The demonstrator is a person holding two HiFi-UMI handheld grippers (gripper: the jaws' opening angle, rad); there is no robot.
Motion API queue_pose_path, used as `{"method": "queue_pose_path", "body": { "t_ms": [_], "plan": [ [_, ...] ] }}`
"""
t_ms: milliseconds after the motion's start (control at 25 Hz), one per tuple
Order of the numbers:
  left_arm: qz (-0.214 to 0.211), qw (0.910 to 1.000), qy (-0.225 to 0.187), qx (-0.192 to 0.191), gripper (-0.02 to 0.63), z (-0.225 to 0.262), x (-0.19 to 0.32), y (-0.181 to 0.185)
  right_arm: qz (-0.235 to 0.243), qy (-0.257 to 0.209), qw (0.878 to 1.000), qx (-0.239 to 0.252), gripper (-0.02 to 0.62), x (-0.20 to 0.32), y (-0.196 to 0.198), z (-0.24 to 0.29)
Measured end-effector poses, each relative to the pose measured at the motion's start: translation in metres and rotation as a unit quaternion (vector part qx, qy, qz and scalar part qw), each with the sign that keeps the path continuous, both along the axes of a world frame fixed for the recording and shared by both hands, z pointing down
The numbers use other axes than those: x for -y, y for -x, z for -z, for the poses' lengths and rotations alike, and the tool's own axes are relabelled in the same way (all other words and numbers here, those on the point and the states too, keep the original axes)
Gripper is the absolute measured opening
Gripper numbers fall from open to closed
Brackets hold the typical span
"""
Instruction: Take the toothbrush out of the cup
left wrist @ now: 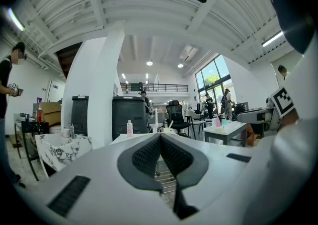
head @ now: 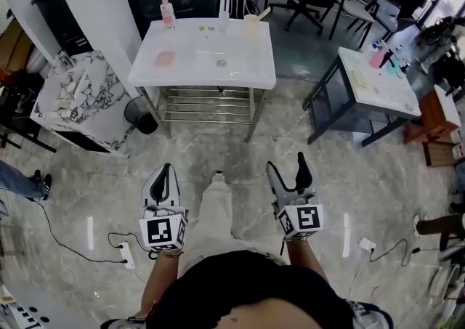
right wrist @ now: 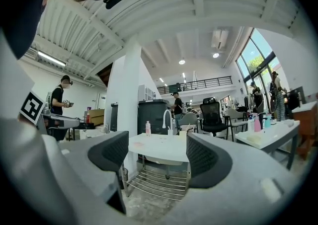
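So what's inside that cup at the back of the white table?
A toothbrush stands in the cup, its upper end leaning out over the rim. The cup's wall covers its lower end, and anything else inside is too small to tell.

Head view steeply down, gripper views level, sharing far white table point(head: 240, 66)

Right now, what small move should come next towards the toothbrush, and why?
Probably step toward the white table, bringing the open right gripper nearer the cup: it stands at the table's far edge, toothbrush sticking out, well beyond both grippers, and the left gripper is shut.
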State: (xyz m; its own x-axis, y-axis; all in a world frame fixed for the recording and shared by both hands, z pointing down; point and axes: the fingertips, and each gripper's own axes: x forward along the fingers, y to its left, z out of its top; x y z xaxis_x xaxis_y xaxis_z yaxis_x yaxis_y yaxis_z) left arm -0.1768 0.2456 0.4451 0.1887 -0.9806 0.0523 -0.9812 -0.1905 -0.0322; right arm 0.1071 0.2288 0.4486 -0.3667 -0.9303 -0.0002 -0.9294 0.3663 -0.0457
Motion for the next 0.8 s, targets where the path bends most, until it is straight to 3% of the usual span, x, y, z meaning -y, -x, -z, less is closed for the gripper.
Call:
{"method": "queue_pose_path", "body": {
  "t_ms": [800],
  "plan": [
    [-0.021, 0.9997, 0.006, 0.007, 0.003, 0.012, 0.205, 0.006, -0.023, 0.001, 1.000, 0.007, 0.352, 0.197, -0.004, 0.014]
  ]
}}
